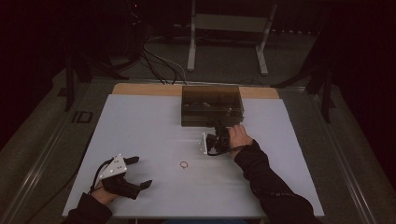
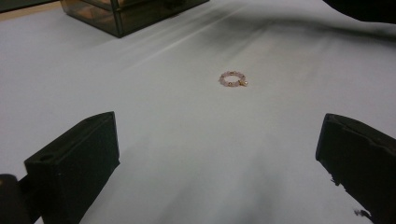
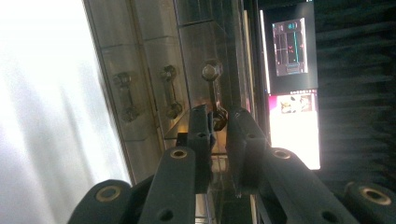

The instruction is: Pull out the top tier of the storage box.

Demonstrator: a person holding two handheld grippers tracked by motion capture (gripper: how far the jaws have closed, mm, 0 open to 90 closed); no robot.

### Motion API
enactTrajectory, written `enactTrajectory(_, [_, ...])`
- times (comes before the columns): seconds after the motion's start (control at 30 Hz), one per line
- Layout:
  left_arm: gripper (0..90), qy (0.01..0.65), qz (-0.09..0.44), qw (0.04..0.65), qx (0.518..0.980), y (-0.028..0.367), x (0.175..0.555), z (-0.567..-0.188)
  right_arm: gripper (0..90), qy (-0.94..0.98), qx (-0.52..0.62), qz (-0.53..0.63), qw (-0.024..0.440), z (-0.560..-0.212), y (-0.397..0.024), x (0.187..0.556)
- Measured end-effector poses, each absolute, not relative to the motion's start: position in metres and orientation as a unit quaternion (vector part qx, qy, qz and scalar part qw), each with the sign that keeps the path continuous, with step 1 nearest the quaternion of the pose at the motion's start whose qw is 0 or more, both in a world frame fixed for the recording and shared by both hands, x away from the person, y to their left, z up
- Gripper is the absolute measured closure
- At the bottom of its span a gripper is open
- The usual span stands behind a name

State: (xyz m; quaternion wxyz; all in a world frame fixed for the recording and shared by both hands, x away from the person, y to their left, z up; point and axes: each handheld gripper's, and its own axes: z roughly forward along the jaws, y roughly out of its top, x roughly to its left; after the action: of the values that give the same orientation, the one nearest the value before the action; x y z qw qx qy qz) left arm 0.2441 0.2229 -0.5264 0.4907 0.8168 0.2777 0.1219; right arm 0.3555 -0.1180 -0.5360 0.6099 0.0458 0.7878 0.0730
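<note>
A dark see-through drawer box (image 1: 212,105) stands at the back middle of the white table (image 1: 140,121). My right gripper (image 1: 219,127) reaches its front. In the right gripper view the box (image 3: 154,70) shows three metal drawer handles, and my right gripper (image 3: 219,119) is shut on the end of one handle (image 3: 212,88). A small pink bead ring (image 1: 184,164) with a gold charm lies on the table in front. My left gripper (image 1: 140,171) rests at the front left, open and holding nothing. In the left gripper view the ring (image 2: 232,79) lies well ahead of the wide-open left gripper (image 2: 217,130).
A wooden strip (image 1: 140,88) runs along the table's far edge. Behind it on the floor are a metal stand (image 1: 229,28) and dark cables (image 1: 159,60). A lit screen (image 3: 292,93) shows past the box in the right gripper view.
</note>
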Motion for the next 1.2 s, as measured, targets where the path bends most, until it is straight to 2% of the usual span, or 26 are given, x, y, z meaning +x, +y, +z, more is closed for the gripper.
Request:
enactTrajectory(0.97, [1.0, 0.277, 0.122, 0.488, 0.819, 0.222, 0.244, -0.527, 79.5, 0.805, 0.082, 0.106, 0.578, -0.528, -0.122, 0.358])
enactTrajectory(1.2, [1.0, 0.277, 0.123, 0.486, 0.820, 0.222, 0.244, -0.527, 68.2, 0.830, 0.080, 0.147, 0.532, -0.519, -0.129, 0.354])
